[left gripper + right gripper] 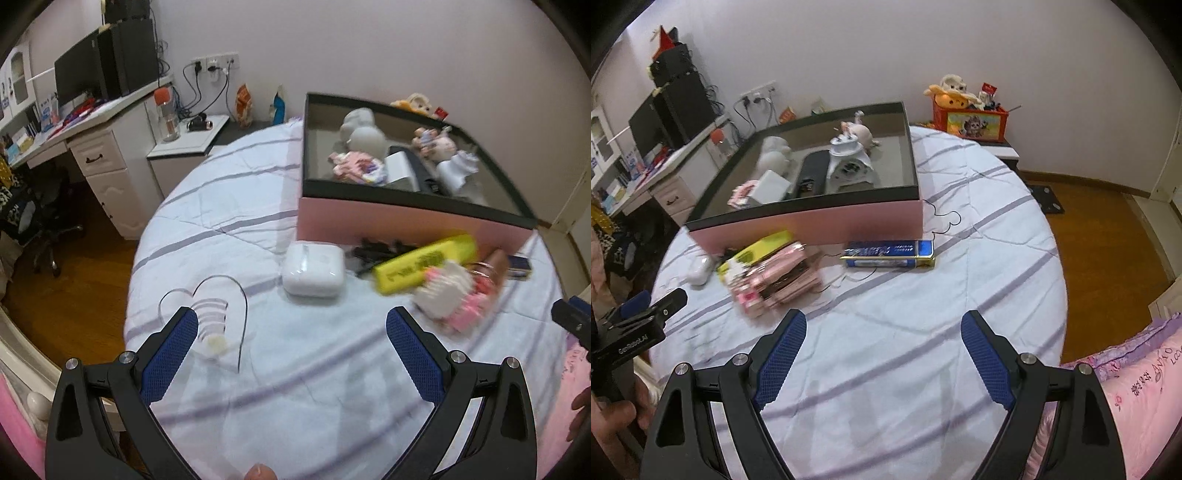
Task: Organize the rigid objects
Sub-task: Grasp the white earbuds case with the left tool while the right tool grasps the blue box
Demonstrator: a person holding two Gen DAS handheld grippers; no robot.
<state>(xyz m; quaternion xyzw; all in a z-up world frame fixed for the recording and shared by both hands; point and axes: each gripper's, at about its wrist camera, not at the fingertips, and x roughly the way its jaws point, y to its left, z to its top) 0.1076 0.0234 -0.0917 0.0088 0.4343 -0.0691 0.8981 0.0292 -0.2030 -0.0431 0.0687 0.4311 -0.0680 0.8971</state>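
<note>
A pink box with a dark rim stands on the striped bed and holds figurines, a white clock and a dark case. In front of it lie a white case, a yellow box, a pink item, and a blue box. A clear heart-shaped ornament lies near my left gripper, which is open and empty above the bed. My right gripper is open and empty, short of the blue box.
A white desk with monitor and speakers stands left of the bed, an office chair beside it. A nightstand carries a bottle. A red toy crate sits beyond the bed. Wooden floor lies to the right.
</note>
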